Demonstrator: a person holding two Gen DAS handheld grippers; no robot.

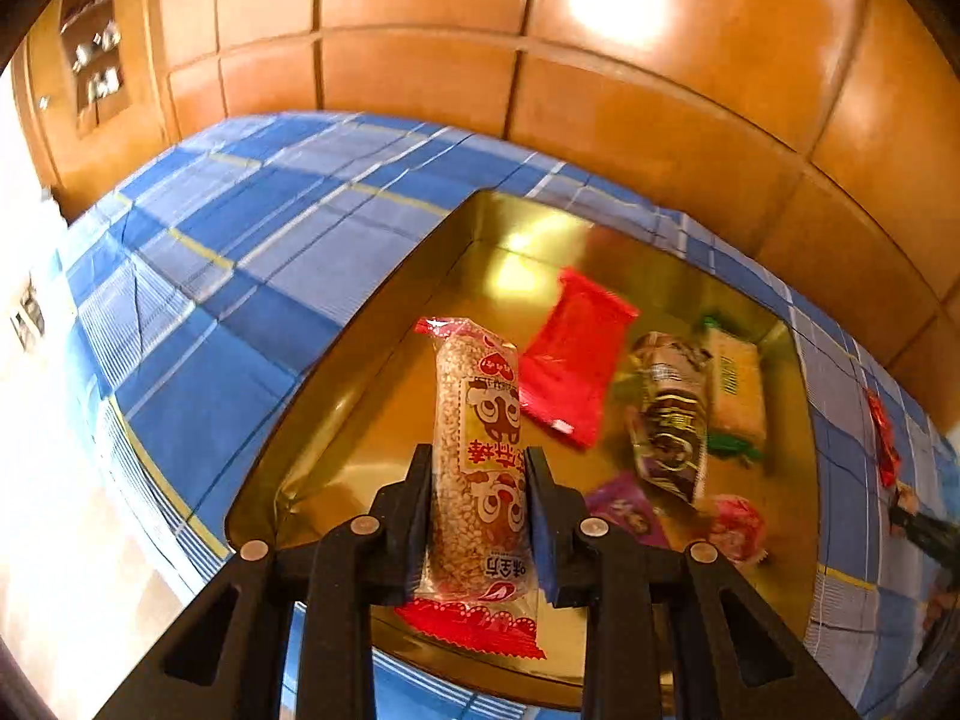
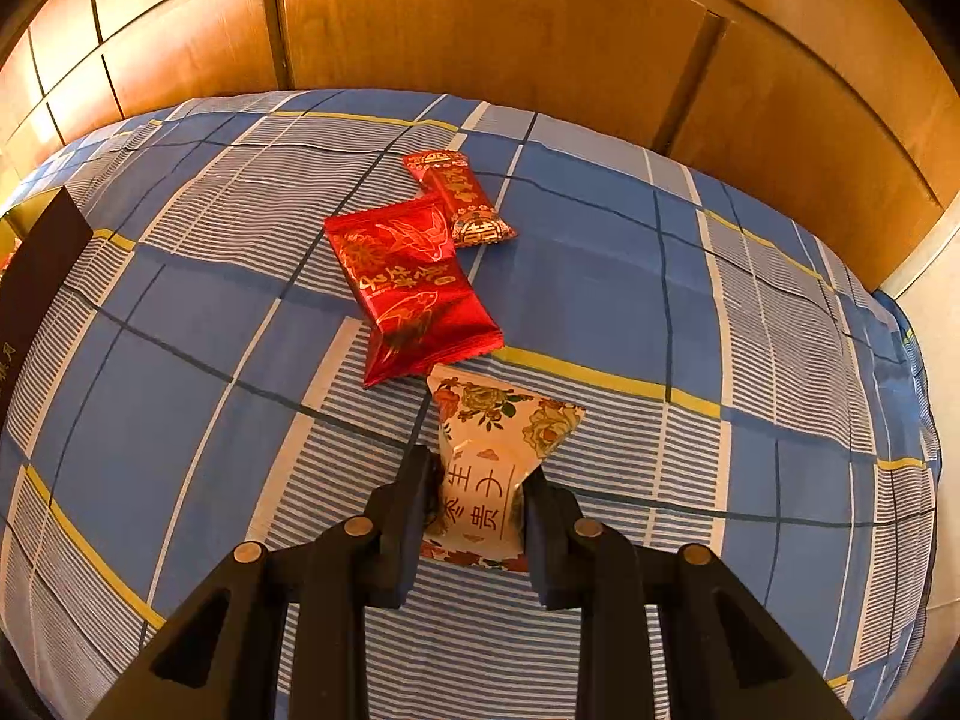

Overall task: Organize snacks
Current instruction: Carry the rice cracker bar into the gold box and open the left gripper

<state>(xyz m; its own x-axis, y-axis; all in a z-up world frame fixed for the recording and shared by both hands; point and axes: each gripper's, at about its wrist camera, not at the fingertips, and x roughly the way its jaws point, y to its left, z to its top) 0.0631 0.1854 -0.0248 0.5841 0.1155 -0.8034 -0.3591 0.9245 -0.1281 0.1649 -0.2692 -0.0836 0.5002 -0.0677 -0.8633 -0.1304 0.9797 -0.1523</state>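
My left gripper (image 1: 478, 468) is shut on a long rice-puff bar (image 1: 477, 456) in a clear wrapper with red ends, held above the gold tray (image 1: 360, 372). In the tray lie a red packet (image 1: 573, 357), a dark patterned packet (image 1: 669, 414), a yellow-green packet (image 1: 735, 387), a purple packet (image 1: 627, 510) and a pink candy (image 1: 735, 525). My right gripper (image 2: 478, 474) is shut on a cream floral packet (image 2: 489, 468) just above the blue plaid cloth (image 2: 600, 282). A large red fish-print packet (image 2: 411, 285) and a smaller red packet (image 2: 459, 195) lie beyond it.
The tray's dark outer wall (image 2: 36, 264) shows at the left edge of the right wrist view. A red packet (image 1: 882, 438) lies on the cloth right of the tray. Wooden panelling (image 1: 420, 30) stands behind the table.
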